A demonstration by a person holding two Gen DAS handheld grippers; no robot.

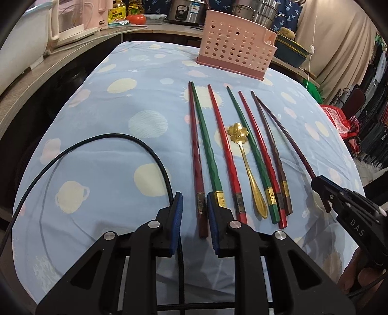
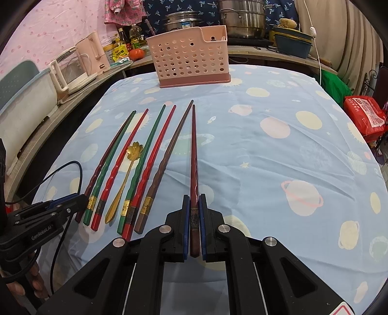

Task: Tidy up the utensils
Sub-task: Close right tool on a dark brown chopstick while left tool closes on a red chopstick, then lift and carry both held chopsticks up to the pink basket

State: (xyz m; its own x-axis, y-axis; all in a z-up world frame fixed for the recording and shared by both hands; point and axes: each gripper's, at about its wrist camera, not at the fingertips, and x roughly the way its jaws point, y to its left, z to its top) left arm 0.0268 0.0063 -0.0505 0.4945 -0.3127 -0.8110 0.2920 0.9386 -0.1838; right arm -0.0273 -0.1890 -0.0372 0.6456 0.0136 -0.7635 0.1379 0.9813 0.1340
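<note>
Several red, green and brown chopsticks (image 1: 219,150) lie side by side on the blue cloth, with a gold flower-headed spoon (image 1: 245,164) among them. They also show in the right wrist view (image 2: 135,167). My left gripper (image 1: 194,201) is open, its fingers either side of the thick end of the leftmost dark red chopstick (image 1: 195,155). My right gripper (image 2: 193,203) is shut on a dark purple-brown chopstick (image 2: 194,155), held near its thick end. The right gripper also shows in the left wrist view (image 1: 322,191). A pink perforated utensil holder (image 2: 191,60) stands at the table's far end.
A black cable (image 1: 97,150) loops across the cloth left of my left gripper. Behind the table a counter holds a kettle (image 2: 80,63), bottles, a tomato and steel pots (image 2: 242,19). A red bag (image 2: 366,116) sits off the right edge.
</note>
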